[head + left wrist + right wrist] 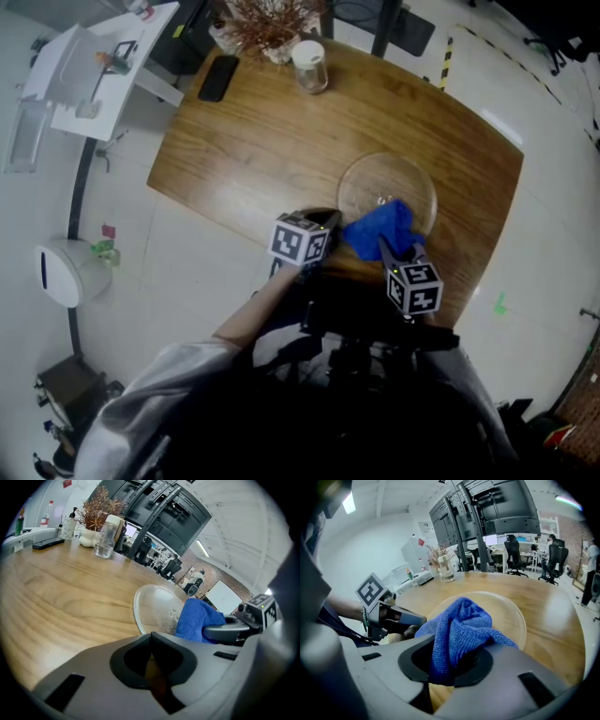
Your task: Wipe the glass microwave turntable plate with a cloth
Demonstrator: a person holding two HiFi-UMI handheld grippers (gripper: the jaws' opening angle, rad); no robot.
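Upper frame, table's (244, 150) far end: jar (310, 66), phone (218, 78), dried plant (267, 23), all well apart from the plate (375, 178). Plate lies flat right of centre, near the table's near edge; it is round, so no long axis. Right gripper (389, 251) enters from below, jaws clamped on the bunched cloth (380, 230) over the plate's near rim. Left gripper (323, 221) sits just beside the rim's left, jaws together, empty.

Wooden table (281, 131) on pale floor (192, 277). White side desk (103, 75) top-left. Office chairs (555, 557), monitor racks (497, 503), ceiling strip light (348, 502) further back.
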